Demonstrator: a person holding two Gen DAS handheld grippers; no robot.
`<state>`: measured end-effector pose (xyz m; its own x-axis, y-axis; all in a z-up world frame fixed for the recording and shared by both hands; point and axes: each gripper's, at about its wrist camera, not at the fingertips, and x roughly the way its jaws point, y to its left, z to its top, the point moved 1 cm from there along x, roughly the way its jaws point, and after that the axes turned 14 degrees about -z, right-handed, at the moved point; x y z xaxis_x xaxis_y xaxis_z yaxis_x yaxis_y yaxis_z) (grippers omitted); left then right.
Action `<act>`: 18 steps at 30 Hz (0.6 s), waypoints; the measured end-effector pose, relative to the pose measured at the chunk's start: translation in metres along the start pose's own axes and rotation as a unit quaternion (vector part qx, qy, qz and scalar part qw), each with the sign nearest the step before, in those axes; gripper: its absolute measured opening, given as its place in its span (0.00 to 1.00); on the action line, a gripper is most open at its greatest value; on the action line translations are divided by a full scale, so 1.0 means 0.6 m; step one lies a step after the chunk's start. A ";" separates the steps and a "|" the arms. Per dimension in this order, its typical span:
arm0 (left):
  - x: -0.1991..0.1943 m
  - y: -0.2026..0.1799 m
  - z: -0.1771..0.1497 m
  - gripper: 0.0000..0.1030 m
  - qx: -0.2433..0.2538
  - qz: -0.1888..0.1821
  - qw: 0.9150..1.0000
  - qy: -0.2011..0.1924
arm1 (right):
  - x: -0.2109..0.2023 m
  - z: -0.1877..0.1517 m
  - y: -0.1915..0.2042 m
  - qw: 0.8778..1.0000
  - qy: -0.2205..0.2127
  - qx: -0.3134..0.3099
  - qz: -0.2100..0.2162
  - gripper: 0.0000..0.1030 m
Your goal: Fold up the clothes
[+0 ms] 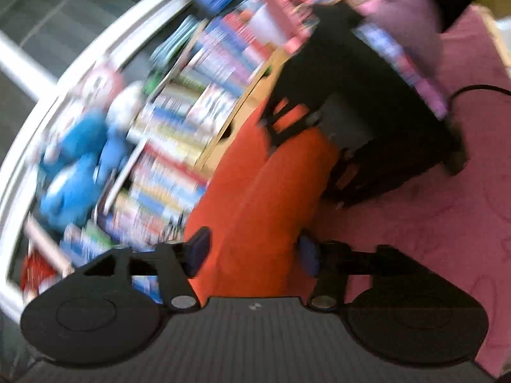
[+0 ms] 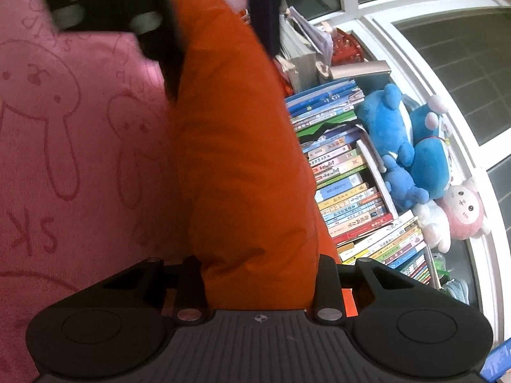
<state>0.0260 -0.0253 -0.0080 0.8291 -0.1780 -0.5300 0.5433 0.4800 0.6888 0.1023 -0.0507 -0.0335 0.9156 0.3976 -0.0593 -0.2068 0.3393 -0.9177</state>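
1. A pink rabbit-print cover [image 2: 64, 146] carries the orange garment [image 2: 242, 159].
2. Stacked books [image 2: 345, 185] and plush toys [image 2: 399, 140] sit beside the garment.
3. The right gripper [image 2: 258, 274] clamps the garment's near end.
4. The left gripper [image 1: 252, 252] stands wide, garment between its fingers.

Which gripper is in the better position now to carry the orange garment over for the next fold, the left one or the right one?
Probably the right. The right gripper is closed on the orange garment, with cloth bunched between its fingers. The left gripper stands open, its pads apart around the cloth, so it would have to grip again first.
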 end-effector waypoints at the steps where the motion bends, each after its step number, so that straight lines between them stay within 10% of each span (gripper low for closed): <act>1: 0.010 -0.010 0.008 0.68 0.028 0.003 1.000 -0.002 | -0.002 0.001 0.002 1.000 -0.002 -0.002 0.000 0.30; 10: 0.133 -0.026 0.027 0.66 0.141 -0.009 0.990 0.029 | -0.011 -0.003 -0.002 1.000 -0.015 -0.021 -0.015 0.29; 13: 0.142 -0.019 0.024 0.34 0.150 -0.019 0.988 0.026 | -0.007 -0.013 -0.003 1.000 -0.014 -0.025 -0.014 0.28; 18: 0.152 0.005 0.014 0.21 0.114 -0.066 0.991 0.038 | -0.007 -0.032 0.001 0.999 -0.014 -0.040 0.005 0.27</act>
<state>0.1042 -0.0472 -0.0504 0.7415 -0.1573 -0.6522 0.6689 0.2494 0.7003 0.1050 -0.0688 -0.0414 0.9033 0.4251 -0.0581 -0.1864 0.2669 -0.9455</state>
